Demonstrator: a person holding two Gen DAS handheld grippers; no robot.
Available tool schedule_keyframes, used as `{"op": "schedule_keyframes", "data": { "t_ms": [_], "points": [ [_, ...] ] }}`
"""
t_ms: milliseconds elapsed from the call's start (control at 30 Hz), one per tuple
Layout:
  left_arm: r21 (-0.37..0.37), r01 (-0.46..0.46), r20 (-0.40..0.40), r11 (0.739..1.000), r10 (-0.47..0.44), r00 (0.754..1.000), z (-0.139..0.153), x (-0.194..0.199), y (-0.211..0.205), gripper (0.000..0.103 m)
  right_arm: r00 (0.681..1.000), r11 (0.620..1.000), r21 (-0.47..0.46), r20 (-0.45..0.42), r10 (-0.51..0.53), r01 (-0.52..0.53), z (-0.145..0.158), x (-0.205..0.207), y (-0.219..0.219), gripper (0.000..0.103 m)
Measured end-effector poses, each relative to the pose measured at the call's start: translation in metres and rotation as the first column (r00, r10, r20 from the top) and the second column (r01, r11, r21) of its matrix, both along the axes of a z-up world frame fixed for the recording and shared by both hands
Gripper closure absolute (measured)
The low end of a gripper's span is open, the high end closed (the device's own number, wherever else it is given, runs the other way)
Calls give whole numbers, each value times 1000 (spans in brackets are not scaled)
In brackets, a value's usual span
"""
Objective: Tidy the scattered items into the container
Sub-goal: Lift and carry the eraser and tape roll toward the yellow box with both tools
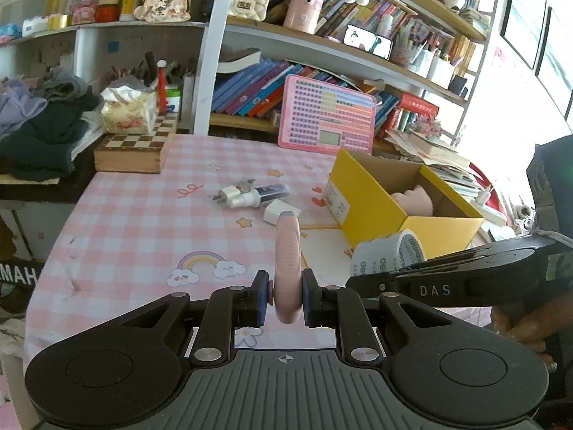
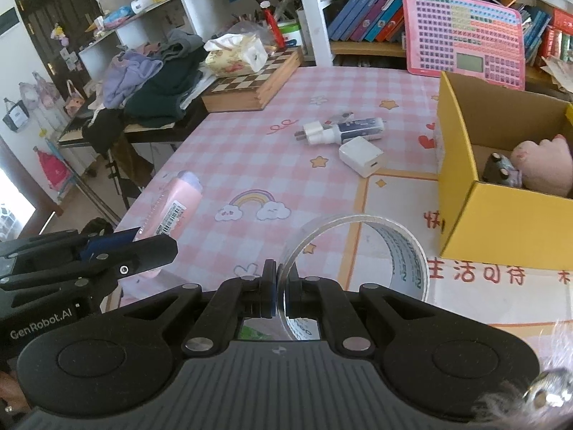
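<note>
My left gripper [image 1: 285, 299] is shut on a pink bottle [image 1: 286, 261] and holds it above the pink checked tablecloth; the bottle also shows in the right wrist view [image 2: 175, 208]. My right gripper [image 2: 283, 292] is shut on the wall of a clear tape roll [image 2: 358, 251], seen from the left wrist view [image 1: 388, 254] beside the box. The yellow cardboard box [image 2: 501, 222] stands open at the right with a pink plush [image 2: 544, 165] and a small dark toy [image 2: 499, 170] inside. A white charger cube [image 2: 360, 156], a white plug [image 2: 309, 130] and a blue-white tube [image 2: 358, 127] lie mid-table.
A chessboard box [image 2: 250, 84] with a tissue pack [image 2: 232, 53] stands at the table's far left. A pink keyboard toy [image 2: 465, 36] leans on the bookshelf behind. A clothes pile [image 2: 154, 79] lies on a keyboard stand left of the table.
</note>
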State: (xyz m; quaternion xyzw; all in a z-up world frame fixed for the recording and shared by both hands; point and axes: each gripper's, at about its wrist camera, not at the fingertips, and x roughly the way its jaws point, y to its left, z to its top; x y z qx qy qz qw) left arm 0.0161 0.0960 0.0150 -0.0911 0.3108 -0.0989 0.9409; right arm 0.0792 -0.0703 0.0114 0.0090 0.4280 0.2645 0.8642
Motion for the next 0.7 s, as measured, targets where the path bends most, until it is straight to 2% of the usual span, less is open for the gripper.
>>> {"op": "schedule_keyframes", "data": {
  "t_ms": [333,700],
  "points": [
    [-10,78,3,997,-78,997,1,0,-18,86,996,996,-45,54,-72,74,1,-18,-21,99],
    [-24,202,-17,979,-203,979,-6,12,-52,86,978,975,-75,46,-205,208,-5,-30,-66,99]
  ]
}}
